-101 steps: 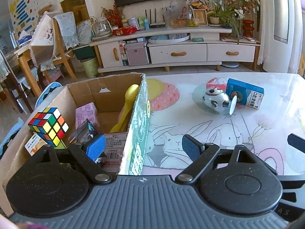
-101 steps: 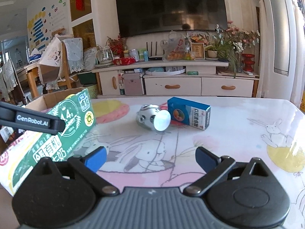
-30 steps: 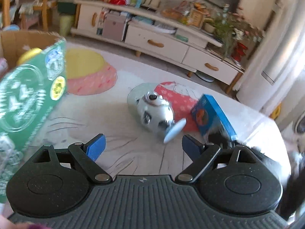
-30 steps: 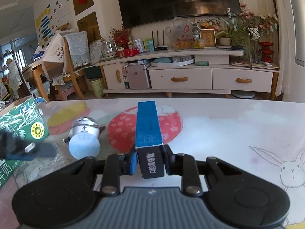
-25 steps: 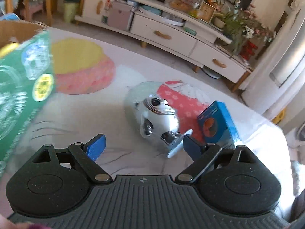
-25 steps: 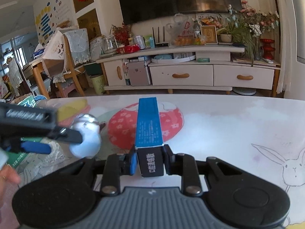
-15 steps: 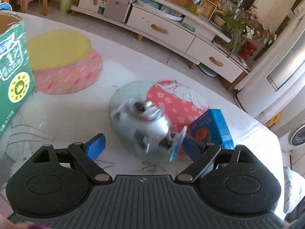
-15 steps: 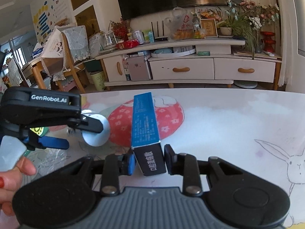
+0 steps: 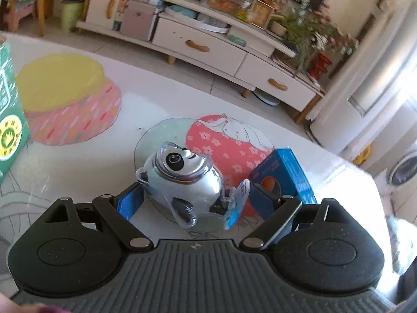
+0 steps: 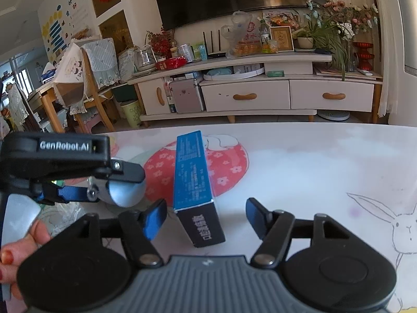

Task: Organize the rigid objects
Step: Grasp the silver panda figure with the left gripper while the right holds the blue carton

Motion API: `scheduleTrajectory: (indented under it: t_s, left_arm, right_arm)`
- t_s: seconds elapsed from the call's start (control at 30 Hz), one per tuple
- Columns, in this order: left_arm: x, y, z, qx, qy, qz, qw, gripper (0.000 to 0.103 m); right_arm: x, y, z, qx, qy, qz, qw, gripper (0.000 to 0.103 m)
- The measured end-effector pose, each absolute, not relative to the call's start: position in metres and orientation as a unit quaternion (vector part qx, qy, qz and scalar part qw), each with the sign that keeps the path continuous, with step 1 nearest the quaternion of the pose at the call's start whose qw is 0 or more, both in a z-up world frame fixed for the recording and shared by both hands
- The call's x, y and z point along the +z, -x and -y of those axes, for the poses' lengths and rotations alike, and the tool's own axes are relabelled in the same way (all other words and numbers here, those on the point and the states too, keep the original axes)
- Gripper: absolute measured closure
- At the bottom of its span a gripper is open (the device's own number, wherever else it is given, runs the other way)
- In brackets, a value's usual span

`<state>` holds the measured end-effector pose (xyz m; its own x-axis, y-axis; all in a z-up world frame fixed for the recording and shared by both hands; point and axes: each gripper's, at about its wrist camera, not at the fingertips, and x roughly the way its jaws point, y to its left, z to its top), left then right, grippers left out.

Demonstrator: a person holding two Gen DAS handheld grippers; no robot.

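A silver panda figurine in a clear shell point(image 9: 182, 182) lies on the table between the fingers of my left gripper point(image 9: 195, 199). The left gripper is open, its pads on either side of the figurine. A blue carton point(image 10: 194, 180) stands on the table between the spread fingers of my right gripper point(image 10: 206, 215), which is open and not touching it. The carton also shows in the left wrist view point(image 9: 286, 174), behind the right finger. The left gripper point(image 10: 86, 180) appears in the right wrist view over the figurine's round base point(image 10: 125, 191).
A green carton box wall point(image 9: 9, 120) stands at the left edge of the table. The patterned tablecloth point(image 10: 312, 161) stretches to the right. A TV cabinet point(image 10: 260, 94) and chairs point(image 10: 88, 88) stand beyond the table. A person's hand point(image 10: 15, 245) holds the left gripper.
My right gripper has opened and let go of the blue carton, which now stands on the table. My left gripper has moved forward around the figurine.
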<state>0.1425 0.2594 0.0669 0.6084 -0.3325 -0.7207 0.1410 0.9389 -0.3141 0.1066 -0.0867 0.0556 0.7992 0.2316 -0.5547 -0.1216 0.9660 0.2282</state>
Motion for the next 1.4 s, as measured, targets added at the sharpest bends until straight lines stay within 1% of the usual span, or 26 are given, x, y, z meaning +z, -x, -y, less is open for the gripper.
scheduleTrajectory:
  t_s: [0.1, 0.17, 0.2, 0.23, 0.3, 0.33, 0.37, 0.4, 0.43, 0.47, 0.5, 0.53, 0.57, 0.6, 0.9, 1.0, 1.03, 1.07, 1.1, 1.17, 1.23, 1.3, 1.37, 1.4]
  left_arm:
    - [0.065, -0.139, -0.253, -0.144, 0.066, -0.413, 0.897, 0.0]
    - [0.063, -0.135, -0.25, -0.145, 0.037, -0.406, 0.902, 0.0]
    - [0.062, -0.133, -0.248, -0.145, 0.021, -0.403, 0.904, 0.002]
    - [0.062, -0.131, -0.246, -0.143, 0.008, -0.4, 0.905, 0.008]
    - [0.062, -0.128, -0.245, -0.141, -0.009, -0.396, 0.907, 0.009]
    - [0.061, -0.127, -0.245, -0.144, -0.016, -0.394, 0.908, 0.012]
    - [0.061, -0.125, -0.244, -0.142, -0.024, -0.391, 0.909, 0.023]
    - [0.061, -0.123, -0.243, -0.14, -0.033, -0.388, 0.91, 0.032]
    - [0.061, -0.121, -0.242, -0.137, -0.042, -0.385, 0.912, 0.045]
    - [0.061, -0.119, -0.243, -0.134, -0.047, -0.385, 0.912, 0.051]
    - [0.061, -0.118, -0.244, -0.135, -0.048, -0.385, 0.912, 0.054]
    - [0.061, -0.115, -0.245, -0.138, -0.048, -0.385, 0.911, 0.061]
    - [0.061, -0.112, -0.246, -0.139, -0.05, -0.384, 0.911, 0.065]
    - [0.06, -0.11, -0.246, -0.139, -0.055, -0.383, 0.912, 0.065]
    - [0.059, -0.091, -0.257, -0.152, -0.04, -0.387, 0.909, 0.065]
    - [0.062, -0.085, -0.266, -0.147, -0.017, -0.393, 0.908, 0.063]
    - [0.063, -0.083, -0.268, -0.144, -0.007, -0.392, 0.909, 0.057]
    - [0.066, -0.083, -0.27, -0.141, 0.003, -0.388, 0.911, 0.046]
    - [0.069, -0.083, -0.27, -0.138, 0.01, -0.383, 0.913, 0.04]
    - [0.077, -0.087, -0.268, -0.131, 0.022, -0.37, 0.919, 0.019]
    - [0.084, -0.096, -0.263, -0.121, 0.025, -0.367, 0.922, 0.006]
    - [0.088, -0.108, -0.257, -0.112, 0.025, -0.358, 0.927, 0.005]
    - [0.091, -0.121, -0.251, -0.1, 0.019, -0.356, 0.929, 0.0]
    - [0.091, -0.128, -0.249, -0.094, 0.02, -0.358, 0.929, 0.0]
  right_arm:
    - [0.056, -0.106, 0.085, 0.086, -0.089, -0.302, 0.945, 0.039]
    - [0.056, -0.106, 0.083, 0.083, -0.088, -0.302, 0.945, 0.06]
    - [0.056, -0.107, 0.083, 0.082, -0.087, -0.304, 0.945, 0.062]
    - [0.056, -0.107, 0.083, 0.08, -0.085, -0.304, 0.946, 0.066]
    - [0.056, -0.108, 0.082, 0.083, -0.084, -0.304, 0.945, 0.071]
    - [0.056, -0.108, 0.083, 0.082, -0.082, -0.304, 0.946, 0.073]
    - [0.056, -0.107, 0.082, 0.08, -0.08, -0.303, 0.946, 0.074]
    - [0.056, -0.107, 0.082, 0.08, -0.077, -0.303, 0.947, 0.074]
    - [0.056, -0.107, 0.081, 0.081, -0.075, -0.302, 0.947, 0.075]
    - [0.056, -0.107, 0.08, 0.081, -0.071, -0.301, 0.948, 0.076]
    - [0.057, -0.106, 0.078, 0.08, -0.065, -0.298, 0.949, 0.076]
    - [0.058, -0.104, 0.077, 0.078, -0.059, -0.295, 0.951, 0.077]
    - [0.058, -0.103, 0.075, 0.077, -0.053, -0.294, 0.951, 0.077]
    - [0.058, -0.101, 0.073, 0.076, -0.046, -0.293, 0.952, 0.077]
    - [0.058, -0.082, 0.072, 0.073, -0.035, -0.294, 0.952, 0.078]
    - [0.059, -0.072, 0.07, 0.068, -0.036, -0.29, 0.954, 0.078]
    - [0.059, -0.07, 0.07, 0.065, -0.038, -0.287, 0.955, 0.078]
    - [0.059, -0.069, 0.071, 0.063, -0.04, -0.285, 0.956, 0.078]
    - [0.059, -0.068, 0.072, 0.062, -0.042, -0.285, 0.956, 0.078]
    - [0.058, -0.068, 0.072, 0.062, -0.045, -0.285, 0.956, 0.078]
    - [0.057, -0.068, 0.071, 0.062, -0.044, -0.287, 0.955, 0.078]
    - [0.056, -0.07, 0.072, 0.064, -0.046, -0.293, 0.953, 0.078]
    - [0.055, -0.072, 0.075, 0.064, -0.054, -0.3, 0.95, 0.078]
    - [0.054, -0.074, 0.076, 0.065, -0.06, -0.303, 0.949, 0.077]
